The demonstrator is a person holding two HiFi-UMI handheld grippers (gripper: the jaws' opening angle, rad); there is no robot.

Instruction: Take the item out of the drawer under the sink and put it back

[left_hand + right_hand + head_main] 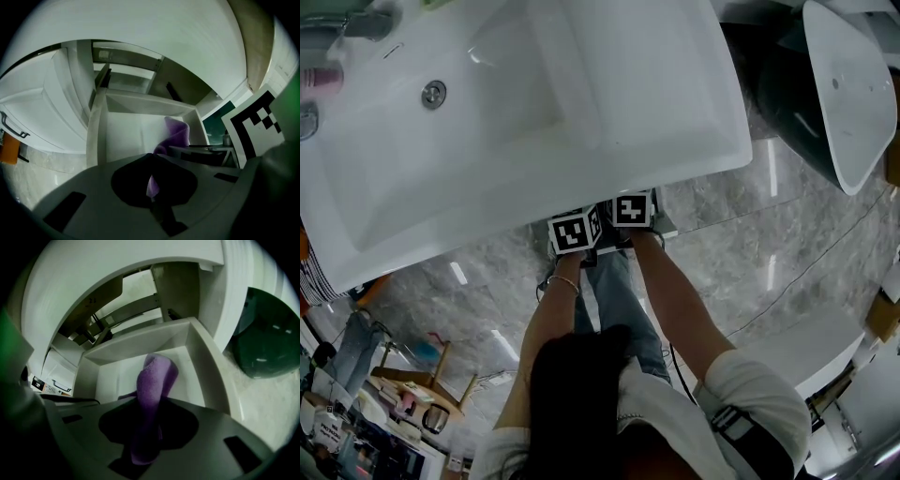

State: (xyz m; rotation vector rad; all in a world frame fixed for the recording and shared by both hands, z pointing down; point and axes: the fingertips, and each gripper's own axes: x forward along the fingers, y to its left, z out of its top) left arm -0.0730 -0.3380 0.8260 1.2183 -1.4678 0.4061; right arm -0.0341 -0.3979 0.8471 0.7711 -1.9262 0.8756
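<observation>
Both left gripper and right gripper tight on one fuzzy purple cloth; cloth upright over white drawer.

The grey marble-look floor below me is glossy, with pale streaks of reflected light at about three o'clock. The big white sink fills my head view from nine round to one o'clock. At two o'clock a second white basin sits just beside a dark rounded one. At seven o'clock I see a wooden stool near cluttered shelves.
</observation>
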